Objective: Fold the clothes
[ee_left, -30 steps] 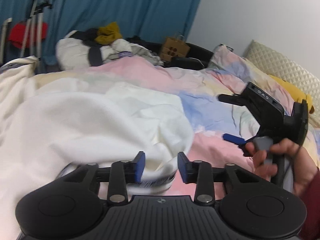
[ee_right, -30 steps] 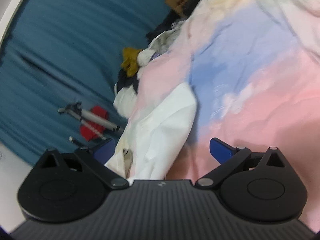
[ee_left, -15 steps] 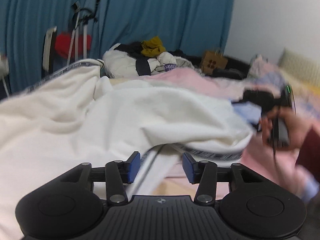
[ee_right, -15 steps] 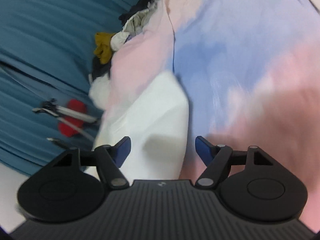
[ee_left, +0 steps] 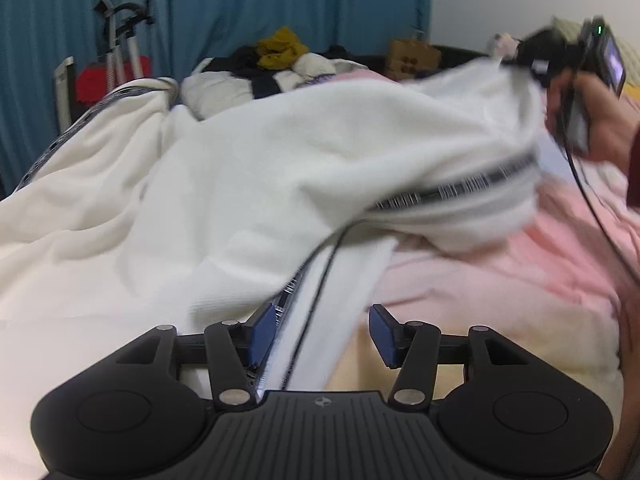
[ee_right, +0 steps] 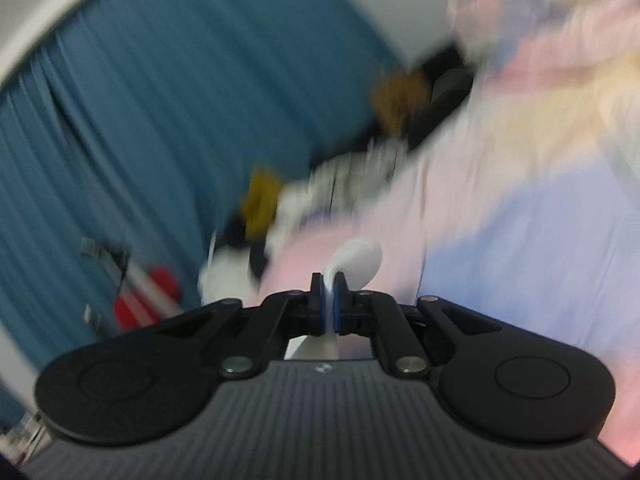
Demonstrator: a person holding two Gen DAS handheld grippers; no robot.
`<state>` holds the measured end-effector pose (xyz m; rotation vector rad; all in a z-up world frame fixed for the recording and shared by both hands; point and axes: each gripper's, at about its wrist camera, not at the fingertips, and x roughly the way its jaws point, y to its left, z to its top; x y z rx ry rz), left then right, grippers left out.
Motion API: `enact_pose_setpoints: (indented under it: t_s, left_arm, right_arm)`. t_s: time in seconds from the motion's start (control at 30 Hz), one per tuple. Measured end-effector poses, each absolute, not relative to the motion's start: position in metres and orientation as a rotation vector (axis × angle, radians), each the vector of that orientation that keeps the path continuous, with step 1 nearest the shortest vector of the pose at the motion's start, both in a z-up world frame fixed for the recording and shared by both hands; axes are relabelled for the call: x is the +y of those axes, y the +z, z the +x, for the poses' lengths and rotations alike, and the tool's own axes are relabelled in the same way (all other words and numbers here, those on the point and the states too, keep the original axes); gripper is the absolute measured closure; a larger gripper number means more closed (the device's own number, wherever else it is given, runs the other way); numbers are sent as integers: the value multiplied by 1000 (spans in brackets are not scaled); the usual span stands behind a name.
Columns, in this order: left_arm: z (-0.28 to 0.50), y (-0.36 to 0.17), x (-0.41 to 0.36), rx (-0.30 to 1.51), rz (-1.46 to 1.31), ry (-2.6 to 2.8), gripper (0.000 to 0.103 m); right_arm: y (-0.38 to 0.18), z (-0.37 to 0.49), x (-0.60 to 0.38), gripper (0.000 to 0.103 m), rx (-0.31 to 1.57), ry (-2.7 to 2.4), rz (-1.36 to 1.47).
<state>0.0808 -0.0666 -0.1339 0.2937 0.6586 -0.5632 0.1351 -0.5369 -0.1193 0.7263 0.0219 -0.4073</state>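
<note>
Mid-fold on the bed (ee_left: 500, 280): right hand-held gripper (ee_right: 329, 304) clamped on a white garment (ee_left: 240, 184) edge, lifting it; left hand-held gripper (ee_left: 322, 332) parted around the striped hem, jaws just widening, next needing closure there

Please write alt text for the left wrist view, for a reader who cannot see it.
A white garment lies over a pink bed cover; the right gripper lifts one corner. Below, the left gripper has its jaws open around a striped edge, pads not pressing. Blue curtain behind.
</note>
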Motion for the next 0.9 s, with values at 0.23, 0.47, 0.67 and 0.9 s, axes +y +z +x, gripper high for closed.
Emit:
enact_pose_setpoints:
  t_s: [0.23,0.47,0.67,0.9]
  left_arm:
    - [68,-144,-80,638,442,-621,49]
    - [62,-157,-94,607,569,-561,56]
    - [27,-133,-91,477,622,-526,49]
    - [22,-130,-86,378,733,-433,28]
  right_arm:
    - [-147,77,-598,96,-33,-821,711]
    - [-205,73,-621,96,169,-902,817]
    - [-198,80,-614,96,164,-900,785]
    - [-190,82,-613,96,147,-899,789]
